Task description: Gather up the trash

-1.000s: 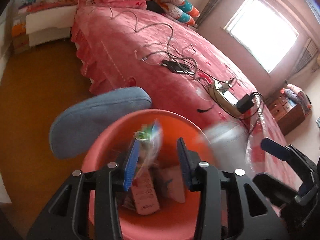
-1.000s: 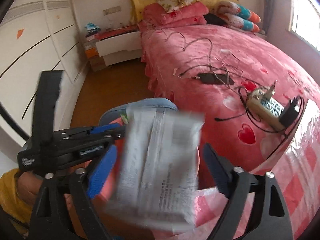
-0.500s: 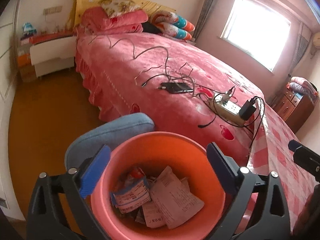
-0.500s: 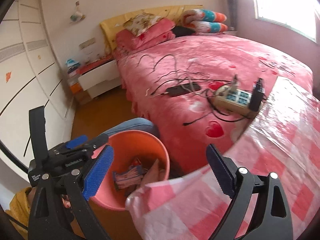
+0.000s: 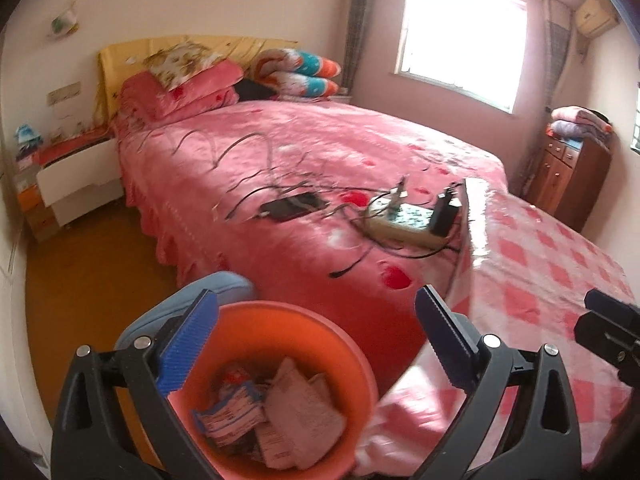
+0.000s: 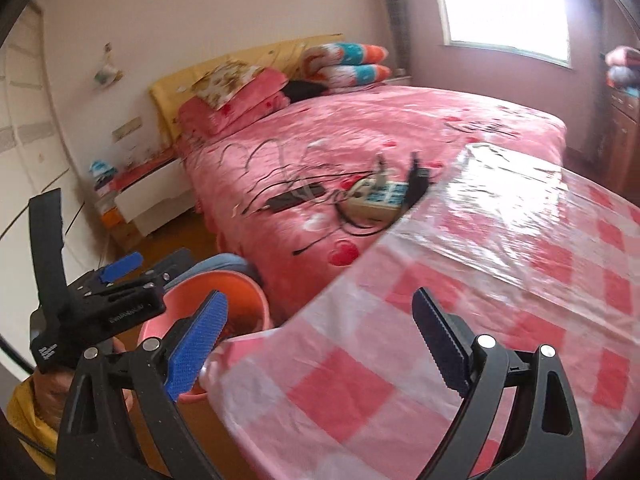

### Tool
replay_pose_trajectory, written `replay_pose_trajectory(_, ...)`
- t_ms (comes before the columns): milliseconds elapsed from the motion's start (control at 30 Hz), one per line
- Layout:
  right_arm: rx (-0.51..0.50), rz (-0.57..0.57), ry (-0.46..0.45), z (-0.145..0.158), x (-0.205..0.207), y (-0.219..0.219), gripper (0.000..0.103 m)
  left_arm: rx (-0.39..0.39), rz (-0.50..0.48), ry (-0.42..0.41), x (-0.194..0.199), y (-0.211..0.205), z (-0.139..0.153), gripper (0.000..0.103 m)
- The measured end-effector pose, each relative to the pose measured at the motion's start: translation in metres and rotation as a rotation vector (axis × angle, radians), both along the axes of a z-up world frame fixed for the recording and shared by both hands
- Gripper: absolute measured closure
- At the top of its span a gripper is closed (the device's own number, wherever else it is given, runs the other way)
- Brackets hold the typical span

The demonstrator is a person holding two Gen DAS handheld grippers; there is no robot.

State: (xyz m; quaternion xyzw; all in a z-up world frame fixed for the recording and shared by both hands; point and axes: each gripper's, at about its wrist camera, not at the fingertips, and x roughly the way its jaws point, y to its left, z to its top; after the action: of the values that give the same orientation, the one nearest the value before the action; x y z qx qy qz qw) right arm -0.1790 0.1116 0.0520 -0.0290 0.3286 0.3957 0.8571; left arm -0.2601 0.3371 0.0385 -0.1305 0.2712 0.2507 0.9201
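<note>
An orange bin [image 5: 356,364] stands on the floor beside the table, with several crumpled paper wrappers [image 5: 276,416] lying in it. My left gripper [image 5: 316,344] hovers above the bin, open wide with nothing between its fingers. My right gripper [image 6: 320,344] hangs open and empty over the corner of the pink checked tablecloth [image 6: 500,280]. In the right wrist view the bin [image 6: 208,284] shows at lower left, partly hidden behind the left gripper's body.
A pink bed [image 5: 320,152] carries a power strip [image 5: 400,222], a black phone [image 5: 292,206] and tangled cables. A blue cushioned stool [image 5: 224,288] sits behind the bin. A white nightstand [image 5: 76,180] stands at far left, a wooden cabinet [image 5: 576,176] at far right.
Both grippers let go of their wrappers, which dropped into the bin. Both jaws opened wide. Both grippers rose and swung toward the table.
</note>
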Motion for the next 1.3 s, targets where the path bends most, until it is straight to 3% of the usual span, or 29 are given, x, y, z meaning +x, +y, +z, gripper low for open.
replay_pose_trajectory(500,0.087,-0.206,-0.053,0.012,0.014,-0.098,0.009,0.087,-0.150,-0.007,0.055,-0.092,0.032,0.004)
replay_pose_trajectory(1300,0.115,-0.522,-0.117,0.004,0.032,-0.235,0.008,0.125,-0.370,0.026,0.116,-0.213,0.031,0.004)
